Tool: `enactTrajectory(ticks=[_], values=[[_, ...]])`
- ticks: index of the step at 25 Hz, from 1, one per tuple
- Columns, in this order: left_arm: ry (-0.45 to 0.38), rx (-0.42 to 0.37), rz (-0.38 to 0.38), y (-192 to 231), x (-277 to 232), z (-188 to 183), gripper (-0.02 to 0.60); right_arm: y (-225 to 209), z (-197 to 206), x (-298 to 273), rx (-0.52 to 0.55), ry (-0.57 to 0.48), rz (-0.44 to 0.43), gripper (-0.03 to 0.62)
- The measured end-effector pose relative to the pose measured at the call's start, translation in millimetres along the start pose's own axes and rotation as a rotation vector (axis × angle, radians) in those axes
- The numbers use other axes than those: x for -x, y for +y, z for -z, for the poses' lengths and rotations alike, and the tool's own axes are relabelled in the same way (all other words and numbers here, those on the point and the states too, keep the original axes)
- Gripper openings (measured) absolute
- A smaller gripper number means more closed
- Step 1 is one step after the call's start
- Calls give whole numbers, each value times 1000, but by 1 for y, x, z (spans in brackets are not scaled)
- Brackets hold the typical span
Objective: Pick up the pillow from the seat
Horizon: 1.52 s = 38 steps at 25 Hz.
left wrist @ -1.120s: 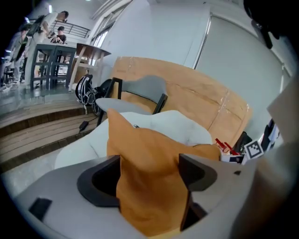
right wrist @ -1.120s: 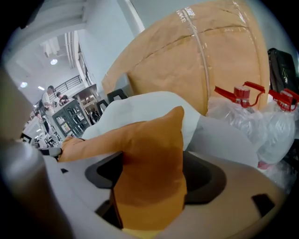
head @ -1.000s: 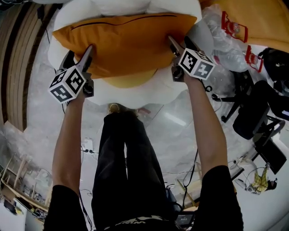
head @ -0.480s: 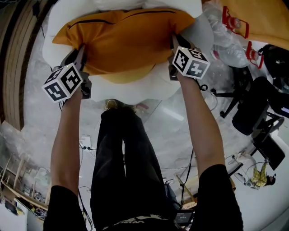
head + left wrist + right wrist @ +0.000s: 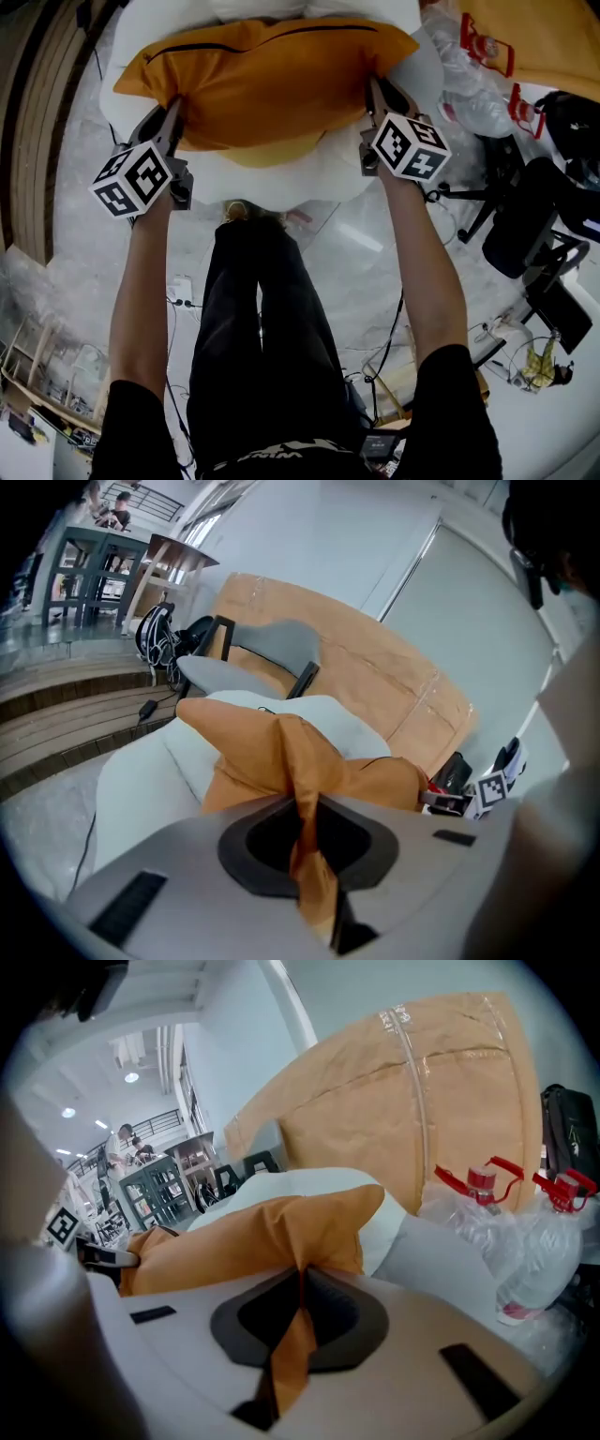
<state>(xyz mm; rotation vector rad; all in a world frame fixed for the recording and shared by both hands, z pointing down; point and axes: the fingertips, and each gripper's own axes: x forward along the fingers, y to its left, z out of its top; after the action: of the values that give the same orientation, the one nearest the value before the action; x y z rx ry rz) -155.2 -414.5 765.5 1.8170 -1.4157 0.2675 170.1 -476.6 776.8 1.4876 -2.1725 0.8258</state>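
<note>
Left gripper (image 5: 306, 808): jaws have just been closing and now pinch a fold of orange fabric that runs down between them. The fold belongs to the pillow (image 5: 272, 84). Right gripper (image 5: 298, 1288): jaws drawn together on a like fold at the pillow's opposite end. Pillow: orange, with a dark zip (image 5: 244, 37) along its far edge, stretched left to right between the two grippers above the far part of the seat (image 5: 319, 183), which is white and padded. No view settles whether its underside touches the seat. Head view alone: the person's bare forearms (image 5: 427, 272), black trousers (image 5: 258, 328) standing at the seat's near edge, pale floor (image 5: 84, 234) on the left, and a black office chair (image 5: 525, 230) on the right. Left gripper view alone: wooden steps (image 5: 56, 714) at far left, a black backpack (image 5: 155, 639) beside a grey chair (image 5: 272, 653) behind the seat, and the right marker cube (image 5: 494, 790) at the pillow's far end. Right gripper view alone: dark shelving (image 5: 169, 1194) in the distance at left, and the left marker cube (image 5: 61, 1227) at the left edge. All three views: a brown wrapped panel (image 5: 422, 1091) behind the seat. It stands upright in both gripper views but shows only as a corner at the top right of the head view. Clear plastic bottles (image 5: 525, 1241) with red caps lie just right of the seat. They are plainest in the right gripper view and small in the head view.
</note>
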Motion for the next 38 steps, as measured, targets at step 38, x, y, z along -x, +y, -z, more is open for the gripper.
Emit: enactTrajectory(ticks=[38], values=[[-425,-365,246,-264,455,-303,37,211,-345,484,162,-596,-98,40]])
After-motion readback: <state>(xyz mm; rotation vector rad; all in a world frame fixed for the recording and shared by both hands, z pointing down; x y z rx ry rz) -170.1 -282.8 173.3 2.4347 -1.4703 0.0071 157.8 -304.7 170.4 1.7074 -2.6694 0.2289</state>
